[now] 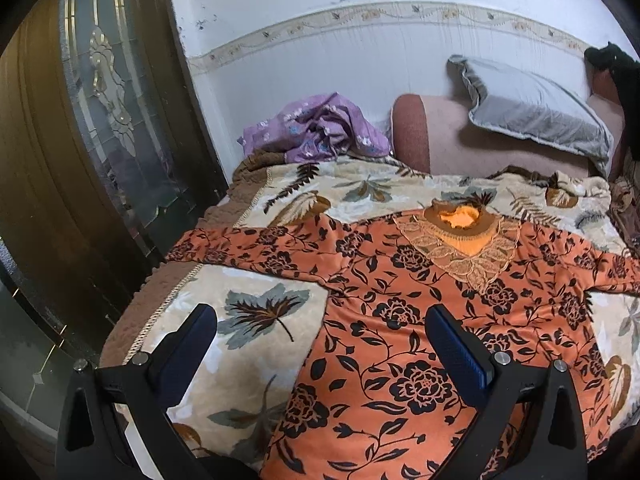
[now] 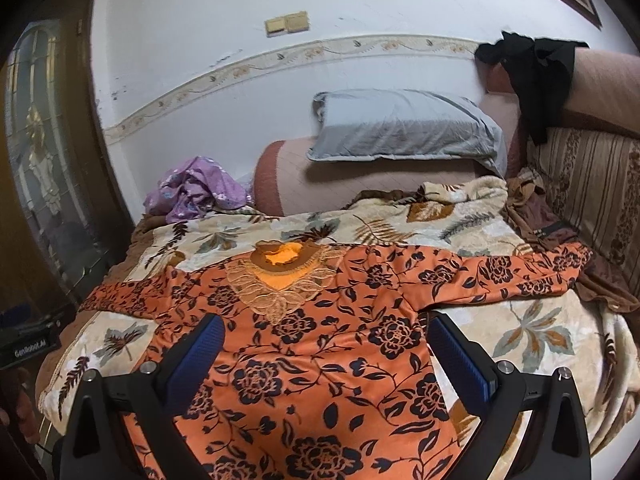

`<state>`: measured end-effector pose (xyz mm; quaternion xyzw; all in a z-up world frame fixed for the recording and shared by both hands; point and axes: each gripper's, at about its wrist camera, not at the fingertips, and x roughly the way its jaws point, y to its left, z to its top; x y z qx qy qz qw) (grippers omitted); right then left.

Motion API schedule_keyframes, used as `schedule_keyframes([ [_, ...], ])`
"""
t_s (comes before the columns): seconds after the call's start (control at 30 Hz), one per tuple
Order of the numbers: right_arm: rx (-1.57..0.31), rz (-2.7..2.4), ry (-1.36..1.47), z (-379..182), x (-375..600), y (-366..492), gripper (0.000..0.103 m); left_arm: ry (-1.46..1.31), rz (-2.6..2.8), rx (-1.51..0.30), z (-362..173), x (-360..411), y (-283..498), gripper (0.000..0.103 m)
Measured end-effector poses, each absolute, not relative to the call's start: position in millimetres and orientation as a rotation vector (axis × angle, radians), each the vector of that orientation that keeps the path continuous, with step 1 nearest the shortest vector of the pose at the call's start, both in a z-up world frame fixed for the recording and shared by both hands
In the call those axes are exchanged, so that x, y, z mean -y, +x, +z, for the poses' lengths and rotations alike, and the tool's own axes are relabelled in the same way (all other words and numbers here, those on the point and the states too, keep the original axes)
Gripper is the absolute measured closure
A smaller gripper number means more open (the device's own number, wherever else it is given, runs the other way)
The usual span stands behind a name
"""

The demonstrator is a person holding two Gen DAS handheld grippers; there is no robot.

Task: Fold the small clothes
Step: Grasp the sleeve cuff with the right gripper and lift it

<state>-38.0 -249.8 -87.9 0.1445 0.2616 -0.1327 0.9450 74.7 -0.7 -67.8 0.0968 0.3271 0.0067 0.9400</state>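
An orange top with black flowers (image 1: 400, 320) lies flat and face up on the leaf-print blanket (image 1: 256, 320), neck away from me, both sleeves spread out sideways. It also shows in the right wrist view (image 2: 320, 340). My left gripper (image 1: 320, 316) is open and empty, hovering over the top's left side edge. My right gripper (image 2: 324, 328) is open and empty, hovering over the top's chest, with its right finger near the right armpit.
A crumpled purple garment (image 1: 320, 128) lies at the bed's far left. A grey pillow (image 2: 404, 128) rests on a pink bolster (image 2: 360, 184). A black cloth (image 2: 536, 76) hangs over the headboard at right. A wooden glass-panel door (image 1: 100, 120) stands left.
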Motion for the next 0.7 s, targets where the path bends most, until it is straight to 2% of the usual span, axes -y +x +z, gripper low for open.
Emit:
schedule_keyframes([
  [0.2,-0.57,-0.331,0.458,-130.5,331.7,-19.2,0.0,0.249,-0.038,-0.84,-146.4,21.0,135.6,0.0],
  [0.33,-0.59,-0.389,0.809,-183.7,439.3,-15.9,0.0,0.277,-0.062,-1.024,-221.4,36.4,181.7,0.0],
  [0.4,-0.553,-0.438,0.968,-209.7,488.8,-21.0,0.0,0.297,-0.053,-1.016,-240.3,41.2,191.7,0.0],
  [0.53,-0.437,-0.546,1.256,-254.7,569.6,-37.3,0.0,0.262,-0.115,-0.986,-253.6,39.0,194.7,0.0],
  [0.7,-0.304,-0.607,1.484,-296.0,630.7,-52.8,0.0,0.159,-0.161,-1.006,-258.6,28.3,201.1,0.0],
])
